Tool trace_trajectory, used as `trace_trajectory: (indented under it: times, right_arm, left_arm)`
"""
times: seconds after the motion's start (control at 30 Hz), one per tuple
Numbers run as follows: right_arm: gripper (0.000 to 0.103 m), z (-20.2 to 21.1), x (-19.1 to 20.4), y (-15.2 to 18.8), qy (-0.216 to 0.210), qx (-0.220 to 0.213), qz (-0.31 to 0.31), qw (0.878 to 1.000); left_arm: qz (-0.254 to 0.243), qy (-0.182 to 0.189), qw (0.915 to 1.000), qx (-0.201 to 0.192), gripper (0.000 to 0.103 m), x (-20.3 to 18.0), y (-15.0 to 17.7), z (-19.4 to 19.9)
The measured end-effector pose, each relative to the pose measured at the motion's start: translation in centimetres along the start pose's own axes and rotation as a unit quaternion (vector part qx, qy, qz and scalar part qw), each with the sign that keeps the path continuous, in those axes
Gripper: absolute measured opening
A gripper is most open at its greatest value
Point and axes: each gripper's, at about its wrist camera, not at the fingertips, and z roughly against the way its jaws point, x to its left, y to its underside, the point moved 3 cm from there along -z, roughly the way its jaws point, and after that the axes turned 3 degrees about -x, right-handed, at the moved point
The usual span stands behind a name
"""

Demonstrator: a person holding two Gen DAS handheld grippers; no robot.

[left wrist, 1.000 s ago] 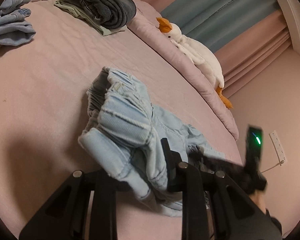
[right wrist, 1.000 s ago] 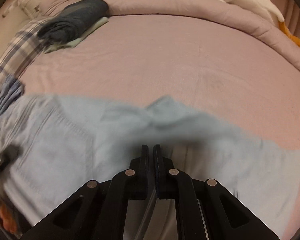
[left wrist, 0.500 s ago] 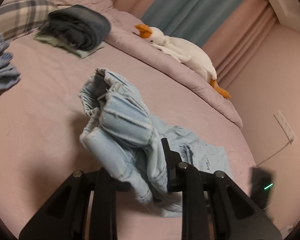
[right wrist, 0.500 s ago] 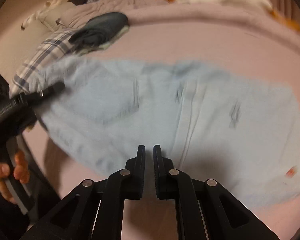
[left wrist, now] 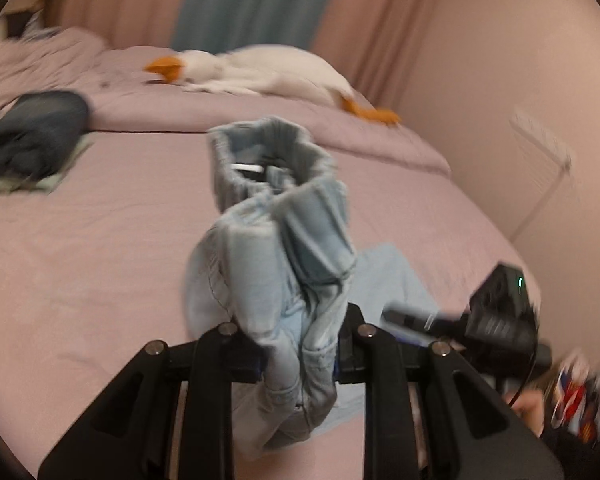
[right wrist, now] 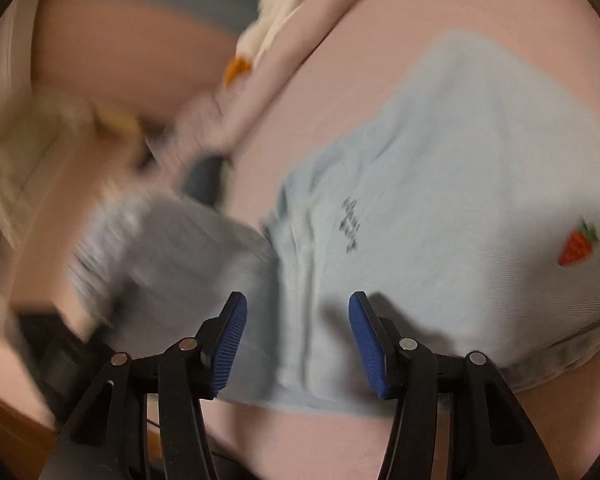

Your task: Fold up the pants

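Observation:
Light blue denim pants (left wrist: 276, 264) hang bunched from my left gripper (left wrist: 300, 360), which is shut on the gathered waistband and holds it above the pink bed (left wrist: 100, 280). One leg trails flat on the sheet to the right. In the right wrist view that leg (right wrist: 440, 200), with a small carrot patch (right wrist: 576, 246), lies spread on the bed. My right gripper (right wrist: 298, 340) hovers over its near hem with its jaws opening; its blue pads (right wrist: 230, 344) stand apart and do not press the cloth. The right gripper's black body (left wrist: 496, 320) shows blurred at the lower right of the left wrist view.
A white plush goose (left wrist: 260, 68) lies on the rolled duvet at the far side. A dark folded stack of clothes (left wrist: 36, 132) sits at the back left. Curtains (left wrist: 252, 0) and a pink wall (left wrist: 500, 80) close off the back and right.
The right gripper has opened, let go of the pants leg and rolled; the leg now lies flat. The left gripper has risen and swung with the bunched waistband still in it.

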Motion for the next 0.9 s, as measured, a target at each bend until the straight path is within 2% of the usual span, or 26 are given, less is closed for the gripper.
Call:
trace_trajectory:
  times: [0.07,0.13,0.23,0.3,0.33,0.4,0.47,0.63,0.7,0.73,0.8,0.9]
  right_arm:
    - [0.054,1.1,-1.4,-0.7,-0.070,-0.024,-0.059,0.996]
    - [0.056,1.0,-2.1,-0.6,-0.112,-0.028,-0.097,0.989]
    - [0.063,1.1,-3.6,-0.8,-0.193,-0.034,-0.166,0.967]
    - [0.070,1.2,-4.7,-0.8,-0.220,-0.038,-0.207,0.953]
    - [0.070,0.7,-4.6,-0.7,-0.215,-0.034,-0.218,0.951]
    - [0.070,0.2,-4.3,-0.6,-0.195,-0.020,-0.214,0.957]
    - [0.070,0.1,-3.3,-0.5,-0.155,0.001,-0.186,0.970]
    - [0.070,-0.3,-1.6,-1.6,-0.075,0.021,-0.142,0.987]
    - [0.069,-1.1,-1.0,-1.9,-0.040,0.038,-0.107,0.993]
    - [0.066,-1.9,-0.6,-2.0,-0.012,0.047,-0.079,0.996]
    - [0.043,-2.5,0.4,-1.5,0.069,0.061,0.001,0.996]
    - [0.034,-3.4,1.7,-0.8,0.129,0.065,0.092,0.985]
  left_arm:
    - [-0.029,0.011,0.9992,0.025,0.029,-1.6,0.4,-1.8]
    - [-0.056,0.025,0.9965,0.058,0.037,-3.2,1.4,-4.1]
    - [-0.083,0.031,0.9901,0.109,0.043,-4.6,3.5,-7.1]
    - [-0.098,0.027,0.9882,0.114,0.045,-5.2,4.3,-7.6]
    - [-0.100,0.030,0.9885,0.110,0.048,-5.3,4.3,-7.4]
    - [-0.079,0.057,0.9895,0.107,0.063,-4.7,4.2,-6.5]
    - [-0.049,0.075,0.9912,0.098,0.073,-3.7,3.8,-5.3]
    - [0.024,0.064,0.9946,0.079,0.074,0.2,4.6,-1.5]
    - [0.047,0.035,0.9958,0.071,0.074,2.1,5.2,0.0]
    - [0.058,0.027,0.9956,0.069,0.074,2.9,5.5,0.4]
    - [0.087,0.020,0.9936,0.068,0.074,4.4,6.0,1.0]
    - [0.123,0.009,0.9899,0.070,0.074,6.2,6.5,1.6]
